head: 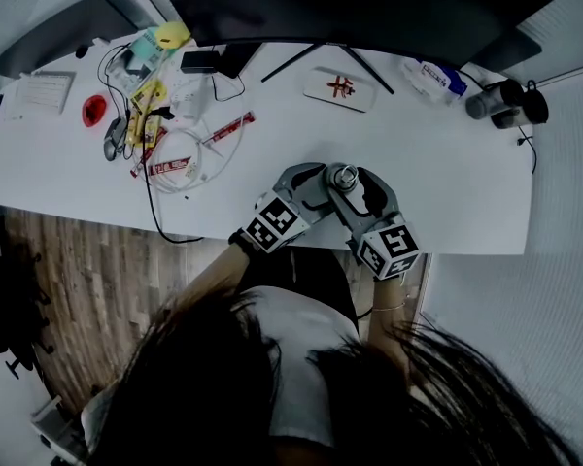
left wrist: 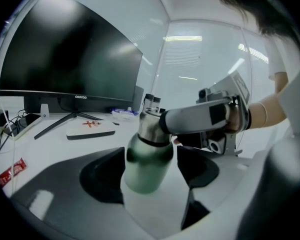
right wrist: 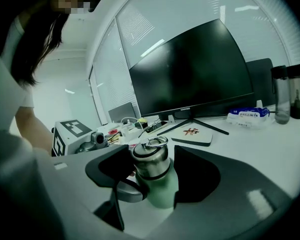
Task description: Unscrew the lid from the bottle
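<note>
Head view: long white bench point(head: 447, 192) w/ big black curved monitor point(head: 369, 8) at the back. The work sits at the near edge, close to the person, prob. so both arms reach it w/o stretching. Left tool point(left wrist: 149, 168) is clamped low on the body of the green metal bottle point(left wrist: 145, 156). I judge it to be the anchor, so the body can't spin. Right tool point(right wrist: 152, 173) comes in from the opp. side, jaws narrow and pinched on the steel screw lid point(right wrist: 151, 160), just above the left tool's jaw. Opposed grips = counter-torque for unscrewing. Lid looks seated on the neck, no gap seen. Small wire ring point(right wrist: 156, 143) on top stands clear of both. Can't tell if bottle base rests on the bench.
</note>
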`<state>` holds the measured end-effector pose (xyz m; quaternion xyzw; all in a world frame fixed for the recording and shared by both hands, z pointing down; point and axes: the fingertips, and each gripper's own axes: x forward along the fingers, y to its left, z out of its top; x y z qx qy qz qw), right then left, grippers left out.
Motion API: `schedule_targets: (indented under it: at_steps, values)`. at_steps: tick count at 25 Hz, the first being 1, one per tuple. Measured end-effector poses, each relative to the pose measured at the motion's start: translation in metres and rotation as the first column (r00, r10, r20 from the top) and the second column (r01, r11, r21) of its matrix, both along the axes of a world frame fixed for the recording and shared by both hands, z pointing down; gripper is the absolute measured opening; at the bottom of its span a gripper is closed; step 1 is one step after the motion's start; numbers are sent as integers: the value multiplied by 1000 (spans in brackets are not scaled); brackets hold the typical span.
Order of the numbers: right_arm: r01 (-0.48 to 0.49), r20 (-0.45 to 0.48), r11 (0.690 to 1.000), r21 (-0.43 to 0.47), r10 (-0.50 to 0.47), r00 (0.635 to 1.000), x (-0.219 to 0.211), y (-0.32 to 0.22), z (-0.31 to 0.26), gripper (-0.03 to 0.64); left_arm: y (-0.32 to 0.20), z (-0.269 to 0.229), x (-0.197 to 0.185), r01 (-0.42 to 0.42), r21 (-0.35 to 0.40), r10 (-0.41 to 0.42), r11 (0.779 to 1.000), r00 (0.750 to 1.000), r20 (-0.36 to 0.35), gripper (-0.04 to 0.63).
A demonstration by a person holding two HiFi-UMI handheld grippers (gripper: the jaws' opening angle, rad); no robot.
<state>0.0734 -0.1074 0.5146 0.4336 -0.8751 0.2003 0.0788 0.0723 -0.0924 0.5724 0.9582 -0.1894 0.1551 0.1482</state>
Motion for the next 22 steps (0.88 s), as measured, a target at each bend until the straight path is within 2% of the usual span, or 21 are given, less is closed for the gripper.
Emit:
schedule_targets:
  at_steps: [6, 12, 18, 22]
  values:
    - [27, -33, 999, 30, -26, 999, -5, -2, 5, 258, -3, 8, 2, -6, -12, 7, 1000, 1000, 11, 350]
    - [71, -37, 997, 31, -70, 997, -5, 0, 6, 253, -3, 13, 0, -51, -8, 51, 999, 998, 26, 354]
    - [209, -46, 978, 25, -207, 977, -8, 3, 6, 252, -1, 7, 2, -148, -14, 148, 989, 988, 33, 356]
    - [362, -54, 932, 23, -361, 931, -11, 6, 7, 252, 0, 8, 2, -242, -22, 243, 970, 969, 48, 356]
